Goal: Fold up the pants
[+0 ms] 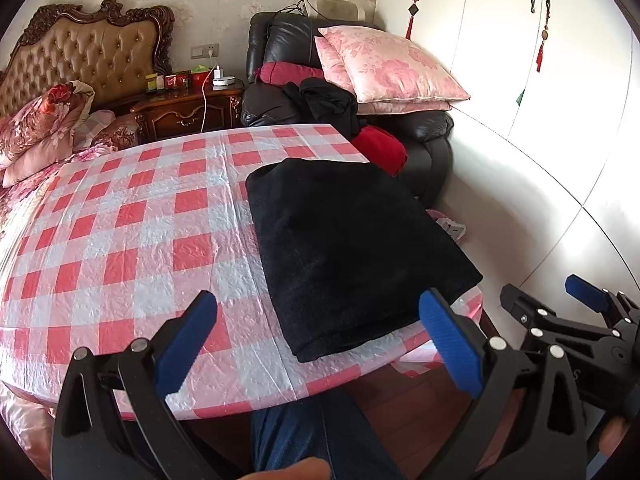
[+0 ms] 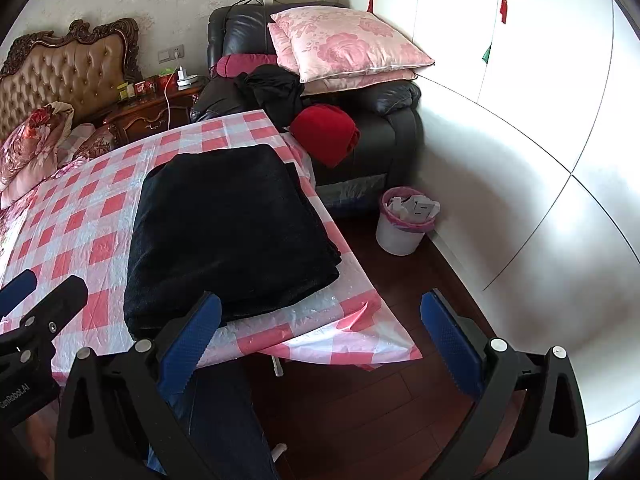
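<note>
Black pants (image 1: pixel 352 256), folded into a thick rectangular stack, lie on the right part of the bench (image 1: pixel 120 240), which is covered in a red-and-white checked plastic cloth; the stack's right edge runs close along the bench's right edge. Left gripper (image 1: pixel 320 344): jaws spread wide, empty, held off the near bench edge; the stack's near end sits just ahead, between the blue pads and nearer the right one. Right gripper (image 2: pixel 320 344): jaws also spread wide, empty, hanging over the near right bench corner; the left pad overlaps the stack's near edge in view, contact cannot be told. Writing: partial white text "enRobot.AI" on the left gripper's body, seen from the right wrist. Person's blue-trousered leg (image 1: pixel 304 432) below the bench edge.
</note>
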A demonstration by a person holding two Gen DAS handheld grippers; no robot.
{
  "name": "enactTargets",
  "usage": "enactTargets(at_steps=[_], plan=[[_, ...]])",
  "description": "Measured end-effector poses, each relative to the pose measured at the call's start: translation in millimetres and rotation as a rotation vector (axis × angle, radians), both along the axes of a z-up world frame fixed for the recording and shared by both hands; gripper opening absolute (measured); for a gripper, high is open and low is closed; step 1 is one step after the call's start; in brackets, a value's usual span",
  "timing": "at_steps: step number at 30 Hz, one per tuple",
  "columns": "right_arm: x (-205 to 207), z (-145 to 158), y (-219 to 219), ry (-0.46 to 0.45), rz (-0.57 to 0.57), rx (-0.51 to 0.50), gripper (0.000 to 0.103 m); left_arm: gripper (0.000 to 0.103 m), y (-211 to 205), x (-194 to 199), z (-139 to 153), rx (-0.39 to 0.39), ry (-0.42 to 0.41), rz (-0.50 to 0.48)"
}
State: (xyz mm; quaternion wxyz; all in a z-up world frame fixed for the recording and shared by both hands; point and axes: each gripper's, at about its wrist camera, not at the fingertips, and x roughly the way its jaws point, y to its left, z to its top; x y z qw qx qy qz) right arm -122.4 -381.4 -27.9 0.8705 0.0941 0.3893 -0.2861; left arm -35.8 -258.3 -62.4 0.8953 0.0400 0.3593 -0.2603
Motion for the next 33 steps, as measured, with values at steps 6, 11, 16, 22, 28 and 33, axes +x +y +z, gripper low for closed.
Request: enactTargets(at_steps=[6,11,16,22,28,33], plan=[[0.7,-0.9,1.6,0.001,0.001,0.001,0.097,0.101,-0.2,0.2,-0.4,-0.002,0.004,-0.002],[0.9,-1.3,2.2,0.002,0.002,0.002,0.097,0.101,-0.7,-0.5,-0.9,-0.003,0.004,-0.006],[0.8,-1.4,1.8,0.002,0.002,0.002,0.097,0.101,-1.0,-0.5,-0.7,-0.004,0.004,-0.005],[0.8,-1.4,1.7,0.002,0.002,0.003,0.097,0.101,-2.0,0.0,-0.1,-0.009,0.01,-0.008],[0.9,-1.9,2.0,0.002,0.002,0.005,0.097,0.101,-2.3,0.9,-0.4,-0.014,0.019,-0.015],[0.8,-1.7,1.1,0.002,0.001,0.005,0.097,0.101,-4.4,2.9,-1.1,-0.018,0.03,-0.02]])
